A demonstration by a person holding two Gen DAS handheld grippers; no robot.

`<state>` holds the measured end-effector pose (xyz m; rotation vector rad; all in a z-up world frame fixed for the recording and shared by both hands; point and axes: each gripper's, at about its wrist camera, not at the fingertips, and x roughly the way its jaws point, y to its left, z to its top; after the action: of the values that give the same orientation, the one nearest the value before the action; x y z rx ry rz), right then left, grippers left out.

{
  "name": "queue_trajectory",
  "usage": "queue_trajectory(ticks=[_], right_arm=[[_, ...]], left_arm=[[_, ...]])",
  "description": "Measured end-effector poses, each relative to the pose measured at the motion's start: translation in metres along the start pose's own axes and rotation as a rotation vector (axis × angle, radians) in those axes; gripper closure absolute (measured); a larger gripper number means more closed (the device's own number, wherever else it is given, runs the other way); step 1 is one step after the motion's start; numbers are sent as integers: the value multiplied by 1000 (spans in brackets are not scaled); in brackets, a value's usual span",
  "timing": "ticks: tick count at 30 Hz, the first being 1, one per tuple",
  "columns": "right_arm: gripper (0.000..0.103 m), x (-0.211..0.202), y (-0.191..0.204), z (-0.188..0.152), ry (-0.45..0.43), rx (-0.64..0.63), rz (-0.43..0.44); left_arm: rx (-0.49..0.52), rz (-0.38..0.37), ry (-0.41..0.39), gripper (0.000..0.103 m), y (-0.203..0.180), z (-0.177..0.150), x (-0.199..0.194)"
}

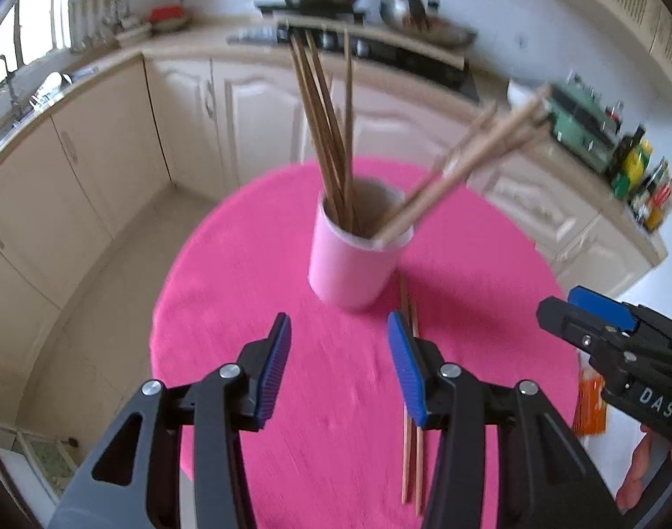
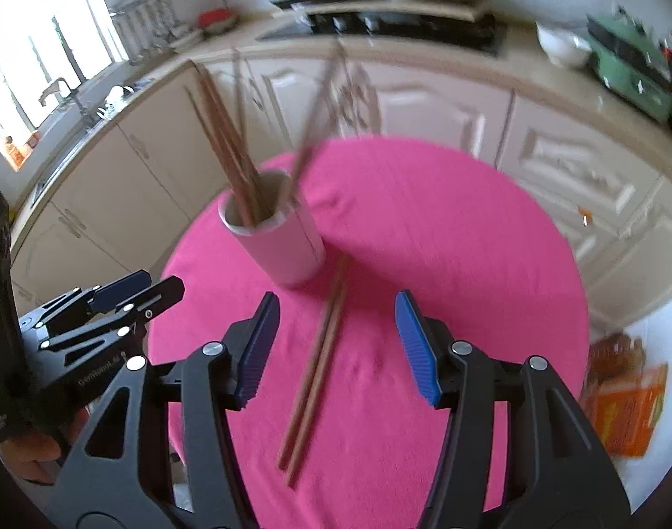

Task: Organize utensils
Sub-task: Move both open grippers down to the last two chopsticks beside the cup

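Both grippers, left (image 1: 338,363) and right (image 2: 336,346), half open, fingers empty. Two chopsticks (image 2: 318,366) lie mid-worktop (image 2: 468,264) beside the pink cup (image 2: 287,247), which holds the rest. Risks I see: pinching only one stick, or knocking the top-heavy cup over.

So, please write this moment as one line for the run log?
left gripper: jaws open, empty | right gripper: jaws open, empty | pink cup: upright, chopsticks inside | chopstick pair: flat on pink cloth
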<state>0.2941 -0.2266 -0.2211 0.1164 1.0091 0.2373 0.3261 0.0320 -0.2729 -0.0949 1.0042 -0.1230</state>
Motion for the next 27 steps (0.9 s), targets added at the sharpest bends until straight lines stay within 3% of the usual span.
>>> queue_trajectory(ticks=[4,10,27], right_arm=[[49,19,-21,-22,78,81,1],[49,41,-44,-45,168,169,14],[47,70,-76,-49,256,224,58]], left_arm=[[43,-15,146,58,-17,-12,35],[53,-56,256,58,-32,-27,70],[147,-19,355,58,-63,-26,129]])
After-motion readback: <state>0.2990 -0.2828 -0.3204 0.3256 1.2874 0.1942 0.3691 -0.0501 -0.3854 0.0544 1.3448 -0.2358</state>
